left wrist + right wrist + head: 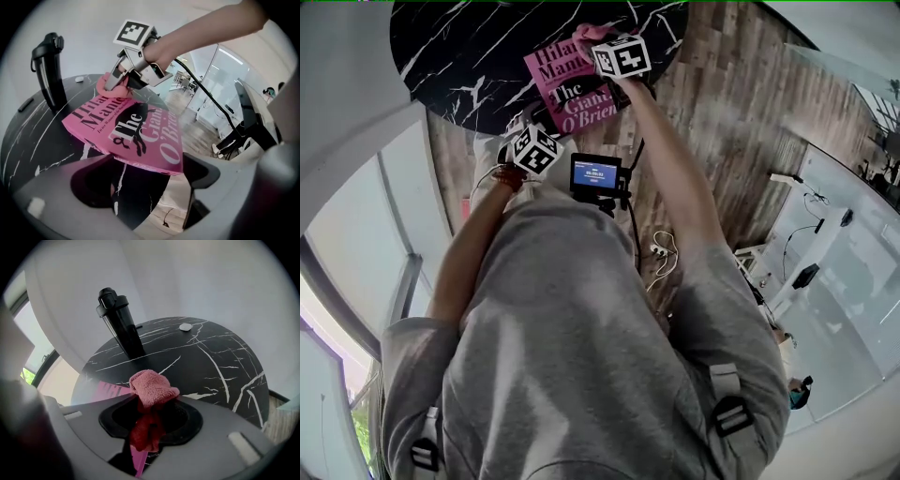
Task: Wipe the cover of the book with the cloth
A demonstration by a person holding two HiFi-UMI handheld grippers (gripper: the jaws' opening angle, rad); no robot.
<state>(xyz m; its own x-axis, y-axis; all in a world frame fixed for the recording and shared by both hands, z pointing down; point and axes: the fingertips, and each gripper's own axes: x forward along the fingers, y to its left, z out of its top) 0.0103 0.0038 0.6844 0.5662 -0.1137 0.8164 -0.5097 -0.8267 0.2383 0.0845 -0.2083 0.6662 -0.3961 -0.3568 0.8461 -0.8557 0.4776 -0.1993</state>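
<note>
Right claw (149,420) pinches the cloth (151,387) at the book's (126,129) twelve o'clock, so the wiping step looks on. Left claw (150,187) is spread wide at six, gripping nothing. Next, probably: sweep across the cover.

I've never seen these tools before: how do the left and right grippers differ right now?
The right gripper is shut on the pink cloth; the left gripper stands open, gripping nothing. The right gripper holds it at the far end of the book; the left gripper sits at the book's near corner. Both are hand-held.
</note>
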